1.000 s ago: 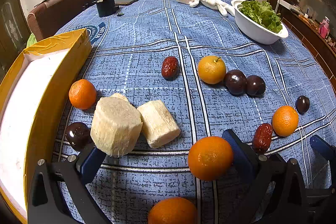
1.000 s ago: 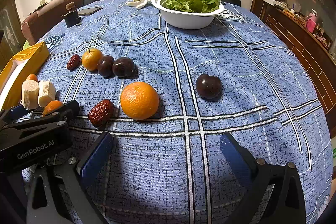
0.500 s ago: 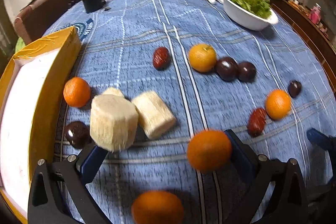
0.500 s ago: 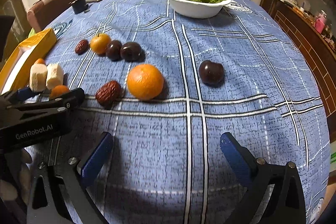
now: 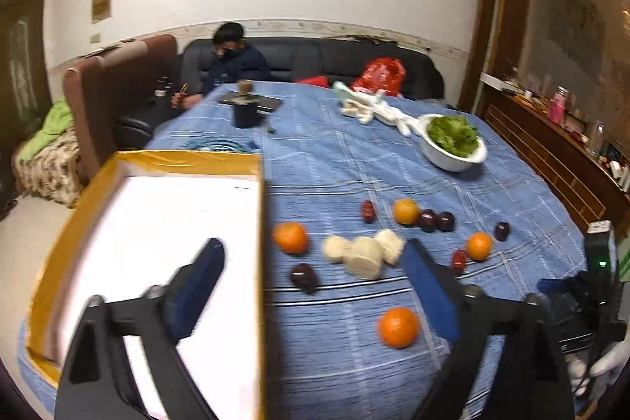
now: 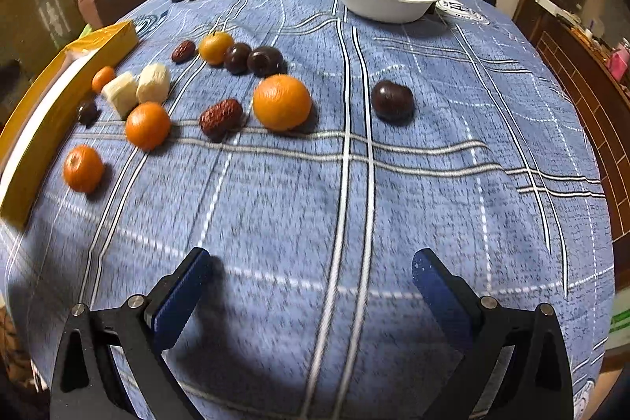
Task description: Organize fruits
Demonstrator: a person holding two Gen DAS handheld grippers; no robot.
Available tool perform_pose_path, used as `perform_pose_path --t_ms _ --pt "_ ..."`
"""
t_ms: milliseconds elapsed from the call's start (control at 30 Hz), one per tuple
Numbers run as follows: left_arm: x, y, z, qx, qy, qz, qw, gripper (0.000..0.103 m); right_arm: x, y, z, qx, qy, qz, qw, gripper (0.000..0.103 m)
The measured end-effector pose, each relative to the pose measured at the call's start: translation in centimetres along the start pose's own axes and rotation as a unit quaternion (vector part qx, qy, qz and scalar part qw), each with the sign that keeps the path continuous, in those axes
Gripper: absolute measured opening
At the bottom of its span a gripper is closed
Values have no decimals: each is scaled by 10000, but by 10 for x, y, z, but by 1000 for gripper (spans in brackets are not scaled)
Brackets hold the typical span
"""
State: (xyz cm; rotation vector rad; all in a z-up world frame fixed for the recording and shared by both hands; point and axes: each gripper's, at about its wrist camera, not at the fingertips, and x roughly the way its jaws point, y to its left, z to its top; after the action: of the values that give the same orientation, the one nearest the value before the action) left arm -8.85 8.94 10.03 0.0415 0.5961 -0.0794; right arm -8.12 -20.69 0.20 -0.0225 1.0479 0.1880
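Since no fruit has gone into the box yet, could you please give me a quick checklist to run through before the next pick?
1. Left claw open and holding nothing: ok.
2. Right claw open and holding nothing: ok.
3. Yellow box open on top, white floor bare where visible: ok.
4. Fruit within view: nearest orange lies loose on the blue tablecloth, apart from the others: ok.
5. Claw lined up on a fruit: not ok; neither claw has a fruit between its fingers.
6. Left view sharp enough to aim: not ok; it is motion-blurred.
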Motion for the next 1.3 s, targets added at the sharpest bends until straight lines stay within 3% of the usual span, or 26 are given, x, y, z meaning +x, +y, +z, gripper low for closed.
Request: perform_pose_path --t_ms 100,167,233,300,367,400,567,900,933,1000,1133,1300 --pt "6 7 -5 -180 244 -144 9994 93 -8 -10 0 250 -126 212 9994 95" --pt "11 3 -12 -217 460 -412 9979 93 -12 -17 6 486 -251 517 9972 81" --pt "17 -6 -21 -174 666 -708 9951 90 -12 -18 15 646 -368 710 9947 72" --pt "24 -20 -28 -25 883 -1003 9910 67 -9 -15 29 725 -446 944 9919 64" --pt "33 -34 -33 131 1099 -1178 9868 51 -4 -9 43 741 -482 1002 9910 61" --pt "37 -38 -35 185 1182 -1227 9852 47 -2 -5 50 743 -540 983 9909 61" --pt "44 -50 -43 329 1322 -1312 9820 47 6 6 72 650 -797 666 9925 61" --pt "75 -65 -50 504 1784 -1242 9748 47 28 -2 78 909 -655 853 9900 50" --pt "78 -67 -50 525 1811 -1178 9750 46 29 -3 78 922 -656 839 9900 50" --pt "79 -69 -49 594 1812 -960 9769 36 30 -4 77 953 -653 808 9900 49" --pt "78 -67 -50 511 1785 -916 9783 35 30 -5 76 954 -659 794 9901 40" --pt "57 -46 -45 56 1534 -1013 9829 35 26 -4 73 1009 -679 859 9889 39"
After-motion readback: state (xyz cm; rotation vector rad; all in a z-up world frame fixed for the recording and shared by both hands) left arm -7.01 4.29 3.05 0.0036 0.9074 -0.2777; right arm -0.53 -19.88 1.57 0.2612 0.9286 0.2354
